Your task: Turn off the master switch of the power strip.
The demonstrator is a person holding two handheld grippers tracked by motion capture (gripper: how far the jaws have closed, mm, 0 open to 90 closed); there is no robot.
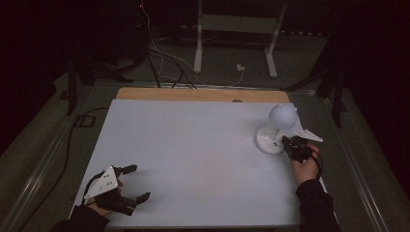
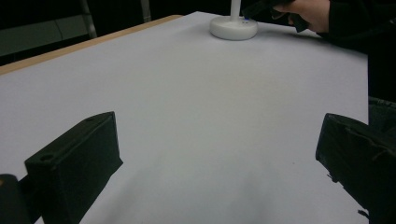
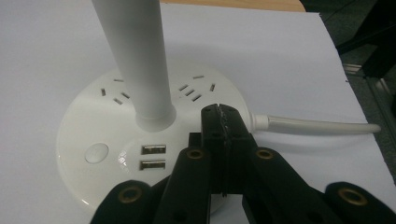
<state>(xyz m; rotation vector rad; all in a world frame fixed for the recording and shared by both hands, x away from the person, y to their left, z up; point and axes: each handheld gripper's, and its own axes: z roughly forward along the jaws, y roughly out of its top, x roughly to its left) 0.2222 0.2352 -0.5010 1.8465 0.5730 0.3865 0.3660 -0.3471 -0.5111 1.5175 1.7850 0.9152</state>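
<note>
A white desk lamp stands at the right of the white table, with a round head [image 1: 282, 116] on a stem [image 3: 135, 60] and a round base [image 1: 269, 141] [image 3: 93, 154] [image 2: 233, 28]. The base carries socket slots, two USB ports [image 3: 153, 157] and a round button [image 3: 96, 152]. My right gripper [image 1: 293, 145] [image 3: 220, 114] is shut, its joined tips over the base's right side beside the stem, with nothing between them. My left gripper [image 1: 136, 182] [image 2: 219, 158] rests open near the table's front left corner, over bare table.
The lamp's white cord [image 3: 317, 125] runs off the base toward the table's right edge. A wooden strip [image 1: 203, 94] borders the far edge of the table [image 1: 193, 145]. Cables [image 1: 164, 63] and a white stand [image 1: 237, 34] lie on the floor behind.
</note>
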